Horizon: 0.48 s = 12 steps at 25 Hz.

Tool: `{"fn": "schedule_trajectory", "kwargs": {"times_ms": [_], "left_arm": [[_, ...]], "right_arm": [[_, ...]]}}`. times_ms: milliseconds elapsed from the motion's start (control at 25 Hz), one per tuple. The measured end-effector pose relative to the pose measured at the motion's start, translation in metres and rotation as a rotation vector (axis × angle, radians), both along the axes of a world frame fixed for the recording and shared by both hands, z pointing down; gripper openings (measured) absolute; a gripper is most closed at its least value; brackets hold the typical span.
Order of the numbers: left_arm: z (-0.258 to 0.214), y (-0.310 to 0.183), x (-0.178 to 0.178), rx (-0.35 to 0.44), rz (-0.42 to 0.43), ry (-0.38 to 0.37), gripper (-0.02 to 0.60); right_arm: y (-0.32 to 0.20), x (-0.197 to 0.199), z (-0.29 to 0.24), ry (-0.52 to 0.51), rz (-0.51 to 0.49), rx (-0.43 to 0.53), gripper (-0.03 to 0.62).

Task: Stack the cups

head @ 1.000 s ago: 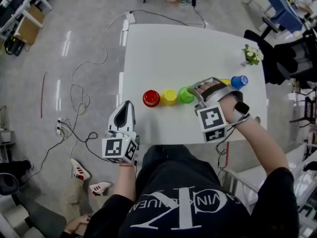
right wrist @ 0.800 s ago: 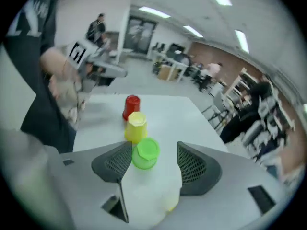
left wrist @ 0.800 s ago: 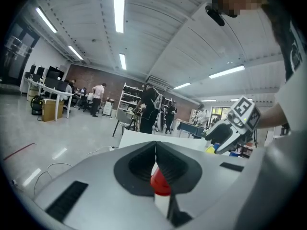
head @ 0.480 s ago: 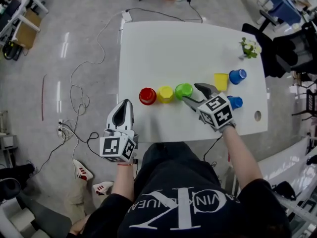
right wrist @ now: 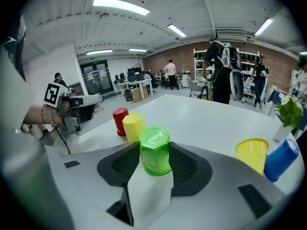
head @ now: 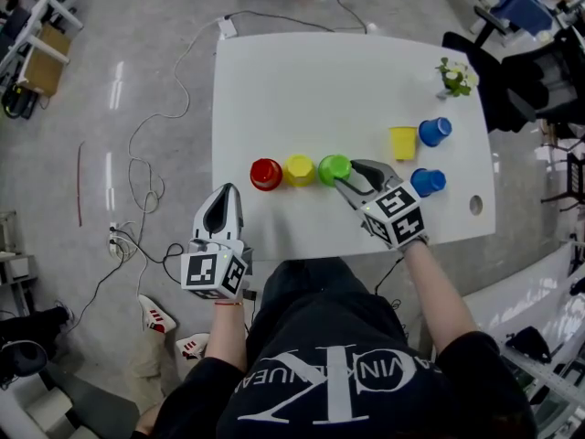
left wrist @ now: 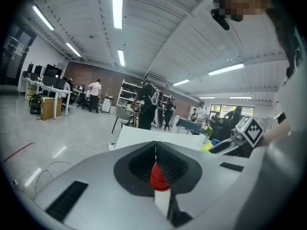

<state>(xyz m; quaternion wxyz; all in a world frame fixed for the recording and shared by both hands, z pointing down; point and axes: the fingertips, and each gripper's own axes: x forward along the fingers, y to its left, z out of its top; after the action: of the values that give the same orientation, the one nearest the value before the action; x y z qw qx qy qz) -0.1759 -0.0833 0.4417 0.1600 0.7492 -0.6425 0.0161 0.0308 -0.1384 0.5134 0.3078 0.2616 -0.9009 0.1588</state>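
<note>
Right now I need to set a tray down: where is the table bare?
Bare: the far half of the table, behind the three-cup row, across to the plant. A narrow strip lies free before the row. Crowded: the right end, round the upright yellow cup and both blue cups.

Red cup (head: 266,174), yellow cup (head: 299,169), green cup (head: 335,168); white table (head: 302,80).

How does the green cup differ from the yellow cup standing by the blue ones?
The green cup stands base up; the yellow cup stands mouth up. The green cup sits between the jaws of the right gripper, which have just been closing and now press its sides; the yellow cup stands free. The green cup ends a row of three; the yellow cup stands apart from that row. Both rest on the table.
</note>
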Motion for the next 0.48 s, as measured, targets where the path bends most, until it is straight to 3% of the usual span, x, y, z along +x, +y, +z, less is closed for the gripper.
{"fn": "schedule_trajectory", "kwargs": {"times_ms": [360,480], "left_arm": [[0.0025,-0.0006,0.0057,-0.006,0.010,-0.003,0.005],[0.0039,-0.0009,0.0063,-0.007,0.012,-0.006,0.005]], "right_arm": [[0.0030,-0.0085,-0.0031,-0.007,-0.035,0.008,0.207],[0.0037,-0.0076,-0.0089,-0.051,-0.020,-0.005,0.268]]}}
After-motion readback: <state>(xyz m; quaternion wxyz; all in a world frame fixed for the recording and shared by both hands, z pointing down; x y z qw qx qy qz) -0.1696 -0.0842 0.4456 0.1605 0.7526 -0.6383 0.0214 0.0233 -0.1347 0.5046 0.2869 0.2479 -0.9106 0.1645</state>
